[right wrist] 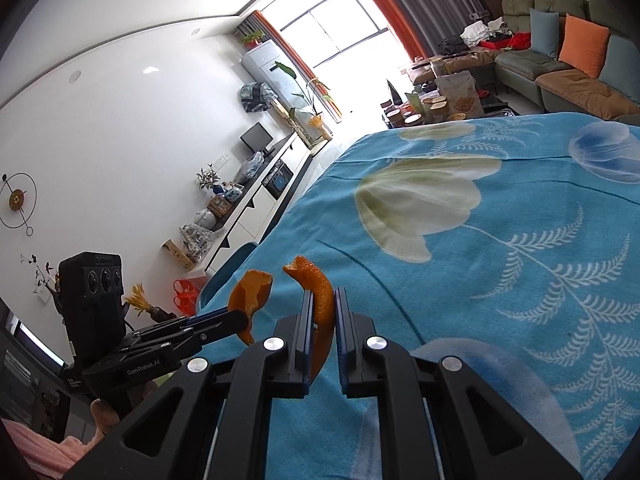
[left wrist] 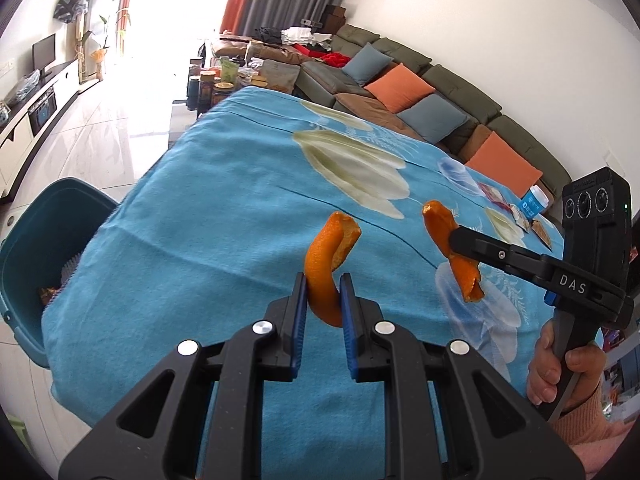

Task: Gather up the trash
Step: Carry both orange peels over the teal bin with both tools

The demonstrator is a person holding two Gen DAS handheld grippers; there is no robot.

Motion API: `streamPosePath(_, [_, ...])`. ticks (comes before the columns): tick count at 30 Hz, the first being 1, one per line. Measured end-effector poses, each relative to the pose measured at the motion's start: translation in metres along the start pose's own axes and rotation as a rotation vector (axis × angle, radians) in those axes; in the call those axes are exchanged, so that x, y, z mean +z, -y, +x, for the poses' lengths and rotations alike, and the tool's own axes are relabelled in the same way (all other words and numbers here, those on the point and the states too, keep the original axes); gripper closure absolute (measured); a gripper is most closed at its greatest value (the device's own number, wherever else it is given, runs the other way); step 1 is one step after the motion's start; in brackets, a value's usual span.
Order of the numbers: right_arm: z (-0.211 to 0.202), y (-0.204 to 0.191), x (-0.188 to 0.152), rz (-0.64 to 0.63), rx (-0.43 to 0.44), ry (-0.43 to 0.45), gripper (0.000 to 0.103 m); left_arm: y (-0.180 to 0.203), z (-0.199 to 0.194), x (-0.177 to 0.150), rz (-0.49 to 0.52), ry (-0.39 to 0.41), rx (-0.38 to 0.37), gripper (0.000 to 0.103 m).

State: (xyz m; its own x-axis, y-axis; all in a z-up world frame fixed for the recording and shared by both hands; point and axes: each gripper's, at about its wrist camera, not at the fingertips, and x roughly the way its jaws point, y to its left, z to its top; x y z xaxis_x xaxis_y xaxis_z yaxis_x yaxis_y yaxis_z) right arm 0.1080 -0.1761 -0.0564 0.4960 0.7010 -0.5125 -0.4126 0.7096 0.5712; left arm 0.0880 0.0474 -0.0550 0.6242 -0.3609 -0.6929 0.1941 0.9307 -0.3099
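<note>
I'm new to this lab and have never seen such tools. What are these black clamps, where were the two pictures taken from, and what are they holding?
No robot here: a person holds two hand-held grippers, each with a fisheye camera looking along its jaws. One picture is from the left gripper, one from the right gripper. Each is shut on a curl of orange peel, lifted above a blue flowered cloth. Wrappers lie at the cloth's far edge. A teal bin stands beside it.
</note>
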Motion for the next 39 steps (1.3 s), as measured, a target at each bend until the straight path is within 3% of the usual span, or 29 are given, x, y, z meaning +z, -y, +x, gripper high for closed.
streamPosePath(39, [0.059, -0.050, 0.005, -0.056, 0.103, -0.090, 0.094, -0.047, -0.037, -0.008, -0.088, 0.062, 0.087, 0.086])
